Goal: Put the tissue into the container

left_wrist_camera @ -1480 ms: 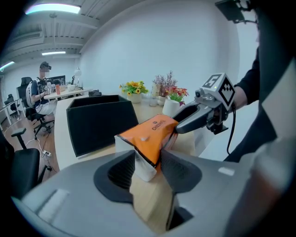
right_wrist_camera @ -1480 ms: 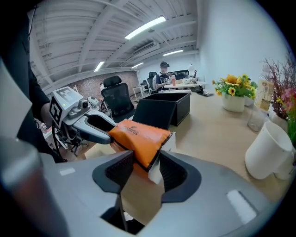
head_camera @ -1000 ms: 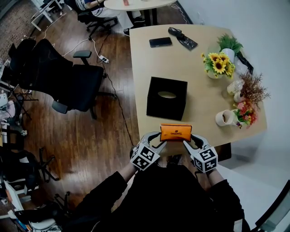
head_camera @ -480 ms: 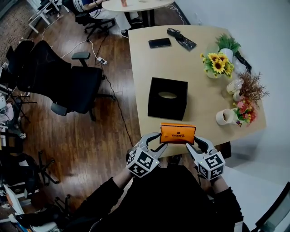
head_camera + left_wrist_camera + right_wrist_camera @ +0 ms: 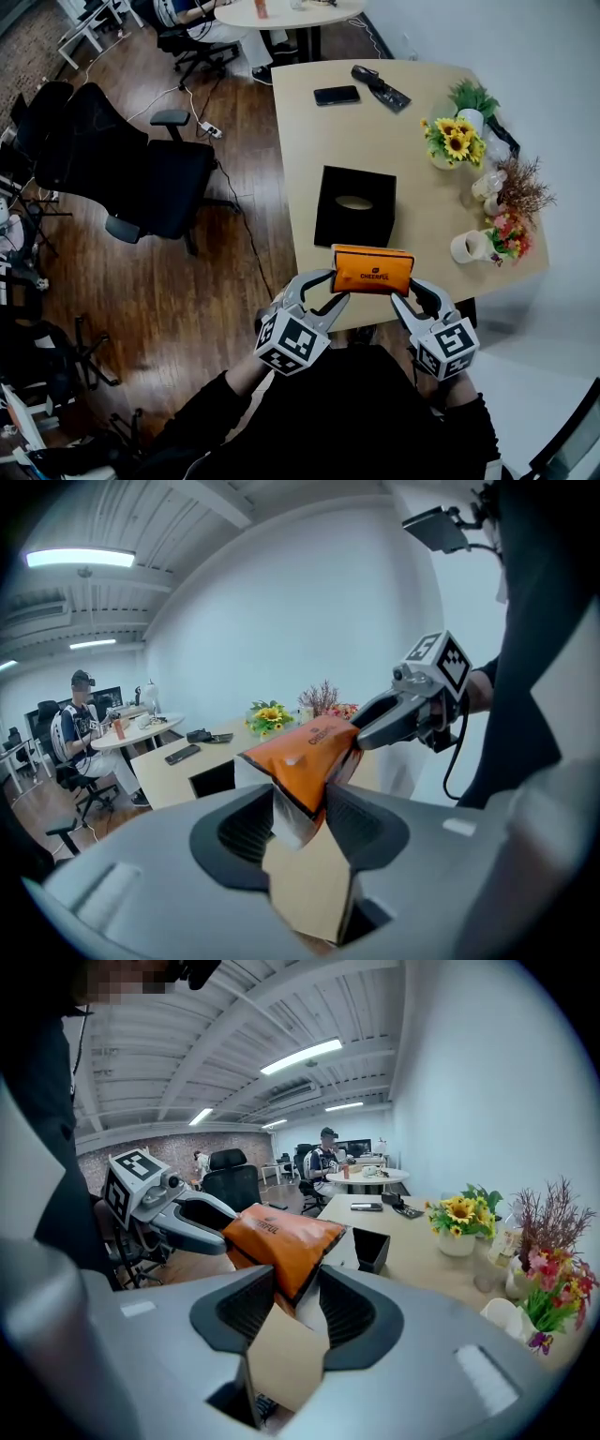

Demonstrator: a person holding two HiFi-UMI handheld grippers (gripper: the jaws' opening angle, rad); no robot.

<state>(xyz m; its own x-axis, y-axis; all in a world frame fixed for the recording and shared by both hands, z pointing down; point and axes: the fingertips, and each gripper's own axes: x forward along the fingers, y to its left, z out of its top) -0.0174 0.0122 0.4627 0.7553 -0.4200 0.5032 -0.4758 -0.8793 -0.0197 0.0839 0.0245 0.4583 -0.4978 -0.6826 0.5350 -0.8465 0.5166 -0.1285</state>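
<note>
An orange tissue pack (image 5: 373, 269) hangs in the air over the table's near edge, held at both ends. My left gripper (image 5: 335, 298) is shut on its left end (image 5: 298, 785). My right gripper (image 5: 401, 298) is shut on its right end (image 5: 286, 1258). The container, a black cube box (image 5: 353, 206) with an oval opening on top, stands on the table just beyond the pack. From the right gripper view the box (image 5: 370, 1249) shows behind the pack. In the left gripper view, part of the box (image 5: 212, 777) shows to the left of the pack.
The wooden table (image 5: 403, 141) carries a phone (image 5: 336, 95), a black case (image 5: 378, 84), a sunflower vase (image 5: 452, 142), more flowers (image 5: 511, 225) and a white mug (image 5: 465, 247) along its right side. Black office chairs (image 5: 155, 178) stand on the floor to the left.
Both grippers have lifted the orange pack off the table's near edge and carried it slightly right and toward the box. The grip on both ends is unchanged.
</note>
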